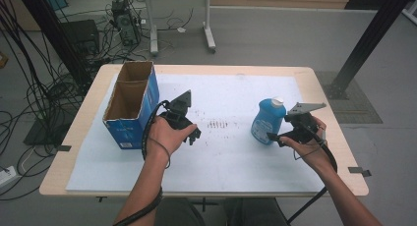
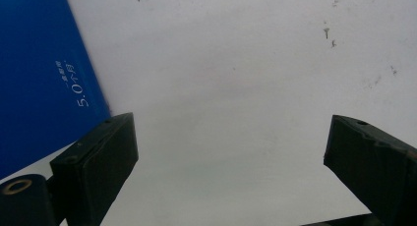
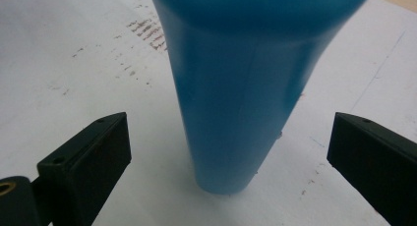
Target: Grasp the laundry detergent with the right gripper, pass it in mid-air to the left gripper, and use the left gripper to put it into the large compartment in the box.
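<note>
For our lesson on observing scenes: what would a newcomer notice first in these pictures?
The blue bottle stands upright right of centre, framed by the open jaws of the right hand-held gripper, not yet touched. At the left, an open blue cardboard box sits beside the left hand-held gripper, open over the bare white mat.

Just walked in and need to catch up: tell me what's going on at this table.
A person holds a gripper in each hand over a white mat. The right gripper is open, its fingers either side of a standing blue bottle without touching it. The left gripper is open too, over bare mat beside an open blue box.
</note>
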{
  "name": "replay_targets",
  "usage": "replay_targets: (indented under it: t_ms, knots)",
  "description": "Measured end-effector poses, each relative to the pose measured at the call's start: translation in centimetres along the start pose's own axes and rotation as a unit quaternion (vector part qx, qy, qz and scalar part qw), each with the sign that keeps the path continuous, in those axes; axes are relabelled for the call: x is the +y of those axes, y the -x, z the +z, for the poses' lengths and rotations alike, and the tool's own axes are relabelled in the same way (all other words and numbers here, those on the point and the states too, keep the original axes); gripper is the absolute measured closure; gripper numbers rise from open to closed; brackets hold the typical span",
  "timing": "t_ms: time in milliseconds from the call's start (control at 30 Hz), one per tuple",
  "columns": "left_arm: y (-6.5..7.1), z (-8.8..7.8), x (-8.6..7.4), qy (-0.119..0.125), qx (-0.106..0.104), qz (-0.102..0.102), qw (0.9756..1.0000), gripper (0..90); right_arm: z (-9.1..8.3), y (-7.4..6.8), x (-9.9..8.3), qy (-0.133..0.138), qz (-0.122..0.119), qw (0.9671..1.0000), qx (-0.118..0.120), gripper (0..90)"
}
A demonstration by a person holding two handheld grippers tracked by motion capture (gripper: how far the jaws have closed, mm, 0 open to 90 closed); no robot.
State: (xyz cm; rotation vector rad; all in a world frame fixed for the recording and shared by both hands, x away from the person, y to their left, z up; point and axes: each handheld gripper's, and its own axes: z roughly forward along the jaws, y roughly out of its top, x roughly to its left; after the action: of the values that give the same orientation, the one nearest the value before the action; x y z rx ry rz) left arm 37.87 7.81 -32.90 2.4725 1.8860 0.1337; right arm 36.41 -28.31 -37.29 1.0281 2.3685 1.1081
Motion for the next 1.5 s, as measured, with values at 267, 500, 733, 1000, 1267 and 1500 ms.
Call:
replay_targets:
  t_ms: [267, 500, 733, 1000, 1267, 1500]
  knots:
    - [0.0, -0.1, 0.0, 0.002, 0.001, 0.001, 1.0, 6.3, 1.0, -0.4, -0.2, 0.013, -0.004, 0.9999, -0.004, 2.3]
    - [0.0, -0.2, 0.0, 0.003, 0.003, 0.001, 1.0, 6.3, 1.6, -0.3, -0.4, 0.024, 0.001, 0.9997, -0.007, 2.0]
    - [0.2, -0.1, 0.1, 0.003, 0.003, 0.003, 1.0, 6.3, 2.1, -0.4, -0.7, 0.032, 0.003, 0.9995, -0.008, 1.9]
    - [0.3, -0.2, 0.2, 0.005, 0.002, 0.004, 1.0, 6.3, 2.4, -0.5, -0.9, 0.043, 0.003, 0.999, -0.011, 1.7]
    - [0.4, -0.2, 0.3, 0.005, 0.002, 0.005, 1.0, 6.2, 2.7, -0.7, -0.8, 0.05, 0.001, 0.9987, -0.011, 1.7]
    - [0.4, -0.3, 0.3, 0.008, 0.001, 0.005, 1.0, 6.2, 2.7, -0.7, -0.9, 0.057, 0.004, 0.9983, -0.013, 1.7]
